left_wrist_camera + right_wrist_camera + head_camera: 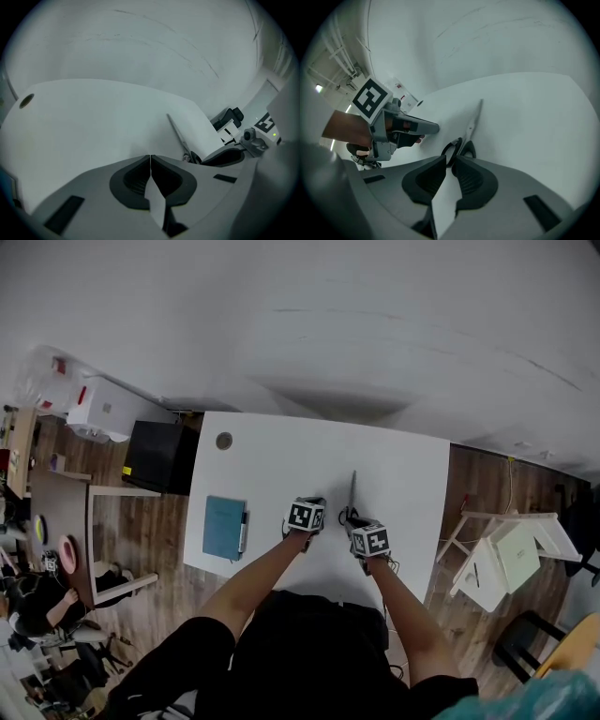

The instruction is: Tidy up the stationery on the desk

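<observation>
The surface (281,465) is white, smooth and matt. The scissors (353,491) have bare metal blades and black plastic handles. At their nine o'clock, the notebook (223,527) has a matt teal cover. The left hand-held gripper (150,161) and the right hand-held gripper (451,161) are matt grey plastic, darker and ribbed inside the jaws. The floor (159,526) is wood plank.

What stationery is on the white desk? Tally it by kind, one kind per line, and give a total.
teal notebook: 1
pen: 1
scissors: 1
Total: 3
</observation>
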`<state>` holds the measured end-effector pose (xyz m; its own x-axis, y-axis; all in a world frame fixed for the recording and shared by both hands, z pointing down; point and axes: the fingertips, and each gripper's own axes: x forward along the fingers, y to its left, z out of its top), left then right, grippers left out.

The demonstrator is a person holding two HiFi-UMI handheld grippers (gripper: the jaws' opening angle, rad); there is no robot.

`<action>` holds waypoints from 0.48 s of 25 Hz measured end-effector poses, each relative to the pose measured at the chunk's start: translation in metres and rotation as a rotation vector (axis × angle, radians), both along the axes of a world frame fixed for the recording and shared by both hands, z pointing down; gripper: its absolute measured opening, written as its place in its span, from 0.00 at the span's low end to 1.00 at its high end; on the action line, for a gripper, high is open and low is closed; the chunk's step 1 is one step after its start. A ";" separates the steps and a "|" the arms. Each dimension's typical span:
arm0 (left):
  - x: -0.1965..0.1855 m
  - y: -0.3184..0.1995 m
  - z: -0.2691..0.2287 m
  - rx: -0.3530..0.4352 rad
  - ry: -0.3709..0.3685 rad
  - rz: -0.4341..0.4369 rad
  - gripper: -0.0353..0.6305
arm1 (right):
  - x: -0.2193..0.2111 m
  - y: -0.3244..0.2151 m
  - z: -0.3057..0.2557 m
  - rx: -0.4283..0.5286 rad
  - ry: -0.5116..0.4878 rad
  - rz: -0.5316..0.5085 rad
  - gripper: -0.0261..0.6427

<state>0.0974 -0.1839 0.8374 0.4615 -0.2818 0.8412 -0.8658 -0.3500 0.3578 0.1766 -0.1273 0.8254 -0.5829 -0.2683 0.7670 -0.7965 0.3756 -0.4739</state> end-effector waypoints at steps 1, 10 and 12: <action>0.001 0.000 0.000 0.004 -0.005 0.006 0.08 | -0.003 0.003 0.001 0.005 0.007 0.005 0.16; 0.013 0.004 -0.004 0.032 0.041 0.050 0.08 | -0.007 0.009 0.005 -0.004 0.031 0.024 0.16; 0.026 0.012 -0.006 0.030 0.067 0.088 0.08 | -0.005 0.011 0.006 -0.009 0.033 0.026 0.16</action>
